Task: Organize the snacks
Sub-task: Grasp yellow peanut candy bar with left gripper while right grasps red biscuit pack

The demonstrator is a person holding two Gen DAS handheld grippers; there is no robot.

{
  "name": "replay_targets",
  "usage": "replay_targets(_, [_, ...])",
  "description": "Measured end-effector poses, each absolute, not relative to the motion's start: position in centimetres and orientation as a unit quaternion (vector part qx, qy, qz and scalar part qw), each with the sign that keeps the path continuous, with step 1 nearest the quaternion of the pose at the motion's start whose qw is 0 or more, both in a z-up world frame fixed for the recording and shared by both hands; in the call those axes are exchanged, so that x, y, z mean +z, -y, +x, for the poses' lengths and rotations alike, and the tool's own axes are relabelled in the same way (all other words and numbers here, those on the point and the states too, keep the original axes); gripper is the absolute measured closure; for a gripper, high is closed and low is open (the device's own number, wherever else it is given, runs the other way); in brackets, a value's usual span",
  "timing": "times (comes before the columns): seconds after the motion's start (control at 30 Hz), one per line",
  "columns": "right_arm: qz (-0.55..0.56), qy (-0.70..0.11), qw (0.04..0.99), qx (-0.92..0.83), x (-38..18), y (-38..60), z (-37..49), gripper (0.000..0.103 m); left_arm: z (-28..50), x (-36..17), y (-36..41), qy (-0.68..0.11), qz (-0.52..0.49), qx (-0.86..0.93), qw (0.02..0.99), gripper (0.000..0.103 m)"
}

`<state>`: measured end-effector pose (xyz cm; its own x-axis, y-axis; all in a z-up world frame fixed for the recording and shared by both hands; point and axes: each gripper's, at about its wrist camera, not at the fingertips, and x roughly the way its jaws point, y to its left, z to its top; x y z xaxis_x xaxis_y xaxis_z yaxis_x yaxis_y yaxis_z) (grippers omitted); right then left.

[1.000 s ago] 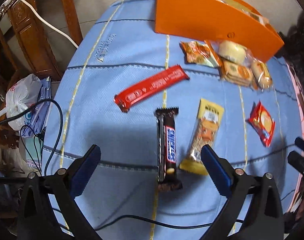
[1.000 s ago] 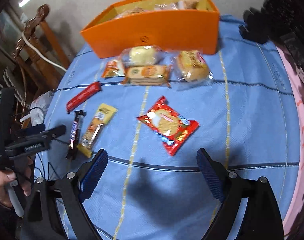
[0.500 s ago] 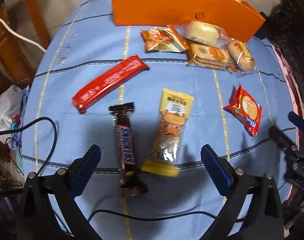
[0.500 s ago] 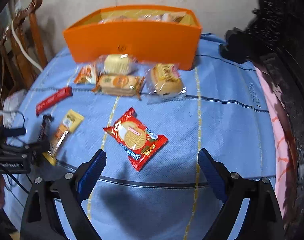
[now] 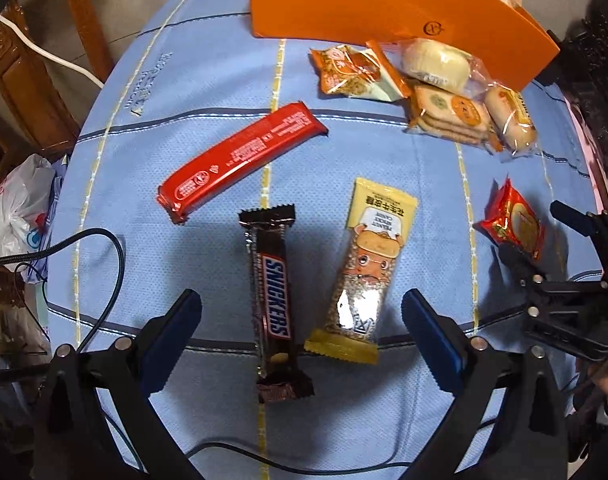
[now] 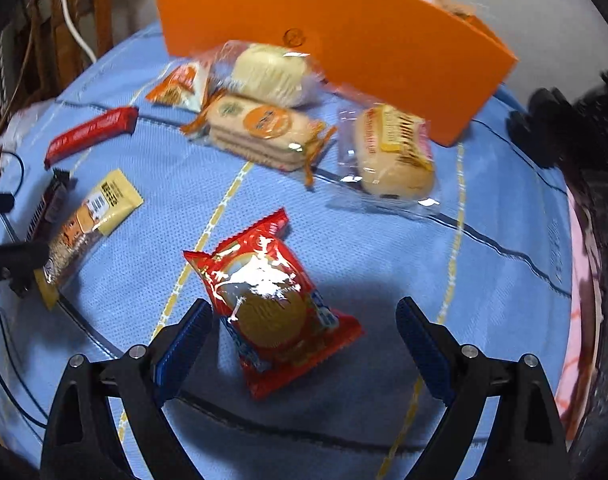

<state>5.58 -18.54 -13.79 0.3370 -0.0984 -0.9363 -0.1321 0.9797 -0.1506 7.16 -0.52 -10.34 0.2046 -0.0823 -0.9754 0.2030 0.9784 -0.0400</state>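
Observation:
My left gripper (image 5: 302, 338) is open, its fingers either side of a brown Snickers bar (image 5: 272, 294) and a yellow peanut candy bar (image 5: 365, 268). A long red bar (image 5: 242, 156) lies farther left. My right gripper (image 6: 304, 346) is open, low over a red biscuit packet (image 6: 270, 304), which also shows in the left wrist view (image 5: 511, 226). Near the orange box (image 5: 383, 8) lie an orange snack pack (image 5: 351, 70), a white cake (image 5: 435, 65), a sandwich-biscuit pack (image 5: 449, 114) and a bun (image 5: 509, 120). The box (image 6: 343, 44) holds more snacks.
A blue cloth (image 5: 176, 92) with yellow and dark stripes covers the table. A black cable (image 5: 104, 276) runs over its left and near edges. Wooden chairs (image 5: 28, 76) and a white plastic bag (image 5: 16, 204) stand beyond the left edge. Dark carved furniture (image 6: 599, 168) is at right.
Both grippers have moved forward and lower toward the snacks. The left one now straddles the Snickers and peanut bars; the right one has closed in on the red biscuit packet. Both stay open.

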Motion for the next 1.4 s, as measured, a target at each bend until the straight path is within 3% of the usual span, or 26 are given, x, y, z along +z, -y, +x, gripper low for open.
replay_targets(0.1, [-0.109, -0.582, 0.806, 0.018, -14.2, 18.1, 6.0, 0.017, 7.5, -10.2, -0.1, -0.623, 0.050, -0.086, 0.775, 0.005])
replay_targets(0.17, [-0.077, -0.587, 0.805, 0.038, -14.2, 18.5, 5.9, 0.031, 7.6, -10.2, 0.1, -0.622, 0.052, -0.086, 0.776, 0.005])
replay_targets(0.2, [-0.058, -0.589, 0.804, 0.050, -14.1, 18.8, 5.8, 0.050, 7.5, -10.0, 0.2, -0.621, 0.054, -0.086, 0.777, 0.005])
replay_targets(0.23, [-0.052, -0.590, 0.805, 0.045, -13.8, 18.9, 5.6, 0.057, 7.5, -9.8, 0.4, -0.620, 0.055, -0.085, 0.778, 0.005])
replay_targets(0.43, [0.036, -0.579, 0.814, 0.023, -12.0, 21.8, 3.4, 0.058, 7.3, -8.2, 2.4, -0.598, 0.070, -0.111, 0.791, 0.005])
replay_targets(0.7, [0.113, -0.577, 0.809, 0.011, -10.5, 25.7, 0.2, 0.058, 6.6, -11.2, 6.5, -0.593, 0.141, -0.137, 0.781, 0.006])
replay_targets(0.73, [0.118, -0.575, 0.809, 0.011, -10.3, 25.8, -0.1, 0.058, 6.6, -11.6, 6.6, -0.594, 0.147, -0.135, 0.779, 0.009])
replay_targets(0.8, [0.123, -0.573, 0.810, 0.013, -10.1, 26.1, -0.6, 0.058, 6.8, -12.5, 6.8, -0.604, 0.150, -0.139, 0.770, 0.031])
replay_targets(0.97, [0.132, -0.574, 0.808, 0.022, -10.1, 25.5, 0.0, 0.057, 7.6, -12.7, 5.2, -0.606, 0.117, -0.149, 0.773, 0.038])
replay_targets(1.03, [0.128, -0.574, 0.808, 0.026, -10.1, 25.0, 0.3, 0.057, 7.7, -12.5, 4.6, -0.599, 0.116, -0.149, 0.778, 0.055])
replay_targets(1.07, [0.127, -0.574, 0.809, 0.029, -10.0, 24.9, 0.4, 0.057, 7.7, -12.2, 4.1, -0.596, 0.108, -0.150, 0.781, 0.073])
replay_targets(1.4, [0.122, -0.565, 0.815, 0.042, -8.7, 24.1, 1.0, 0.057, 7.9, -10.1, 0.0, -0.599, 0.060, -0.153, 0.784, 0.074])
